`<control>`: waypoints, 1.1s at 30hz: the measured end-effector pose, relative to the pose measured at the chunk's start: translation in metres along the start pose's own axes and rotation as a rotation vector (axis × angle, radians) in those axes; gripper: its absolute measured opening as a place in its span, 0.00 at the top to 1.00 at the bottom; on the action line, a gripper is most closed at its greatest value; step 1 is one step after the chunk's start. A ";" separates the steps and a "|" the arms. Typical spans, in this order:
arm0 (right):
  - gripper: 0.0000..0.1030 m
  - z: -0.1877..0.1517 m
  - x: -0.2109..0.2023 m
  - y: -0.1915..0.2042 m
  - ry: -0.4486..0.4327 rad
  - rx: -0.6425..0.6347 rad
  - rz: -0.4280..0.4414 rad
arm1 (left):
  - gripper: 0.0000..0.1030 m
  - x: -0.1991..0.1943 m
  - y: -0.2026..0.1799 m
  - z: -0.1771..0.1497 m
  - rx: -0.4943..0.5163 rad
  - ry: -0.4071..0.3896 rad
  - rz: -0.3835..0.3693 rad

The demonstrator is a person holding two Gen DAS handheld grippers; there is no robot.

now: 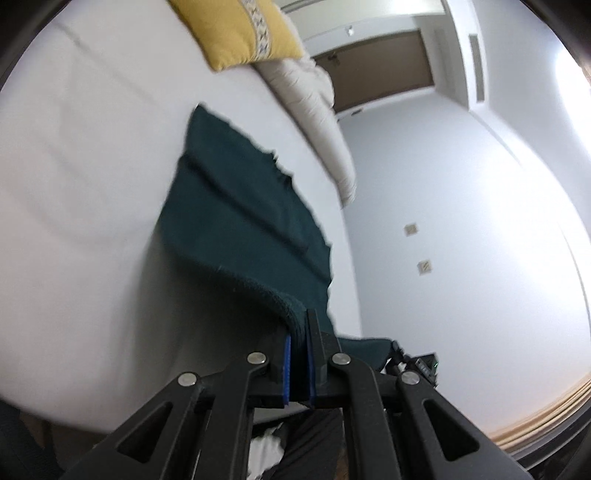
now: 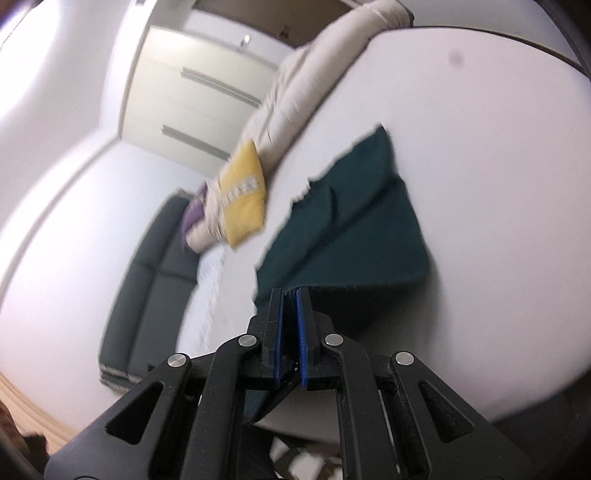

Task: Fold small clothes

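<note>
A dark teal cloth (image 1: 236, 218) lies stretched over a white bed (image 1: 85, 184), its near edge lifted off the sheet. My left gripper (image 1: 300, 325) is shut on the near corner of that cloth, which bunches between the blue pads. In the right wrist view the same teal cloth (image 2: 354, 229) runs away from me over the white bed (image 2: 480, 184), its far edge ragged. My right gripper (image 2: 290, 295) is shut on the other near corner, with the fabric pinched between its blue pads. Both corners hang raised above the bed.
A yellow cushion (image 1: 240, 29) and a rolled beige duvet (image 1: 314, 103) lie at the bed's far side; the cushion (image 2: 245, 195) and duvet (image 2: 306, 85) also show in the right wrist view. A dark sofa (image 2: 147, 295) stands against the wall, near white wardrobe doors (image 2: 192, 92).
</note>
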State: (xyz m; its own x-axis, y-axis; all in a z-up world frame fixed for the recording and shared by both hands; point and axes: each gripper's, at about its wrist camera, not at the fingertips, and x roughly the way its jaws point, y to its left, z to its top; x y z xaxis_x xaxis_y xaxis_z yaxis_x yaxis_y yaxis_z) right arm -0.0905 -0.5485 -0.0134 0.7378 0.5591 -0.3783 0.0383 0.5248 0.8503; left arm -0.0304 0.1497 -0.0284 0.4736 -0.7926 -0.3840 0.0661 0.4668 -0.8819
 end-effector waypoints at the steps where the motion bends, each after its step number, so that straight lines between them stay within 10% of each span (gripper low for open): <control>1: 0.94 0.010 0.006 0.003 -0.016 0.006 0.003 | 0.93 0.003 -0.003 0.010 0.003 -0.019 -0.006; 33: 0.94 0.235 0.242 -0.071 -0.158 0.154 -0.208 | 0.93 0.169 0.072 0.231 -0.119 -0.094 0.115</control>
State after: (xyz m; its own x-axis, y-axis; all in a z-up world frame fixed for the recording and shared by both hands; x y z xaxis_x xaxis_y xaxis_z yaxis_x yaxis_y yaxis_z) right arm 0.2436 -0.6012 -0.0788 0.7986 0.3370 -0.4986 0.2920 0.5076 0.8106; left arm 0.2569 0.1401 -0.0938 0.5524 -0.6938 -0.4621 -0.0946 0.4985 -0.8617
